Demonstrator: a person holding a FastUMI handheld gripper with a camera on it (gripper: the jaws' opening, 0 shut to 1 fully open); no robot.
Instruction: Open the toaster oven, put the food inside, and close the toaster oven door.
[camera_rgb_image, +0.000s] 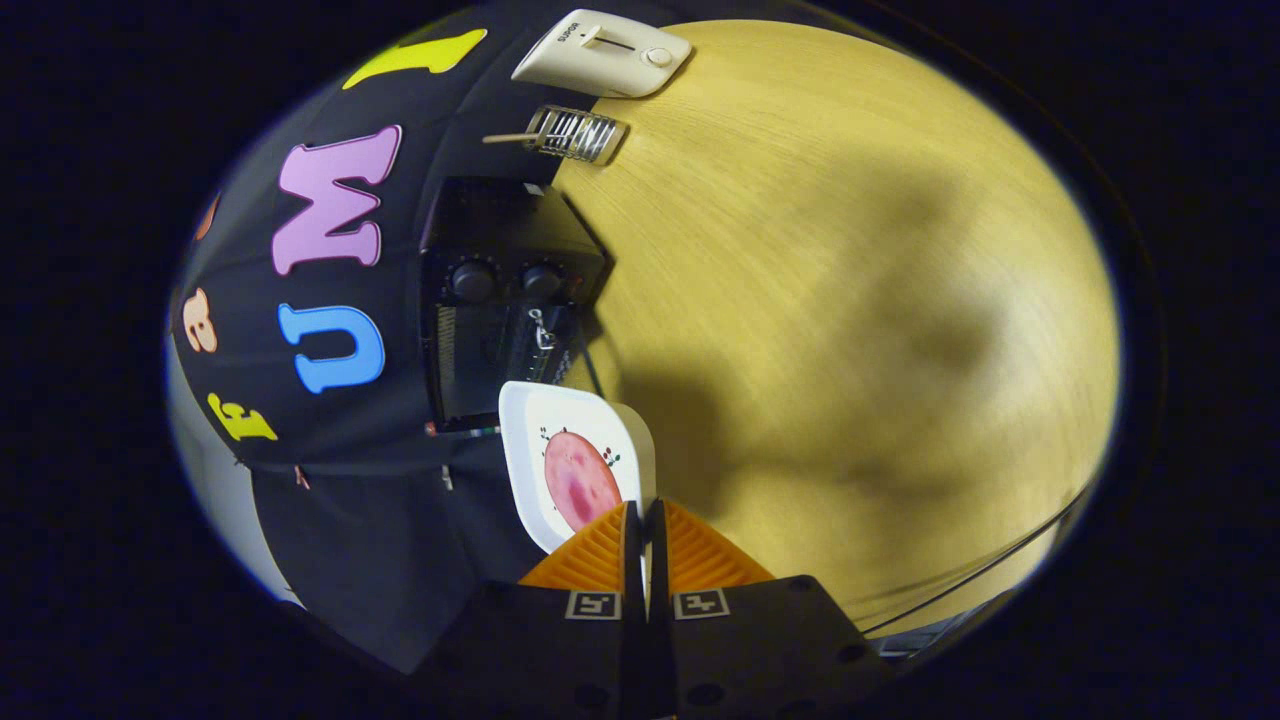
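The gripper (645, 520) has its fingers pinched together on the rim of one white plate (525, 440) carrying one pink slice of food (578, 478), held just in front of the single black toaster oven (500, 300). Gripped so thinly at the edge, the plate could tilt and shed the food. Beyond the oven lie one wire rack (575, 133) and one white appliance (605, 52).

plate (560, 440) before toaster oven (500, 300) (on table (850, 300))

One toaster oven (505, 300) — one plate (575, 465).
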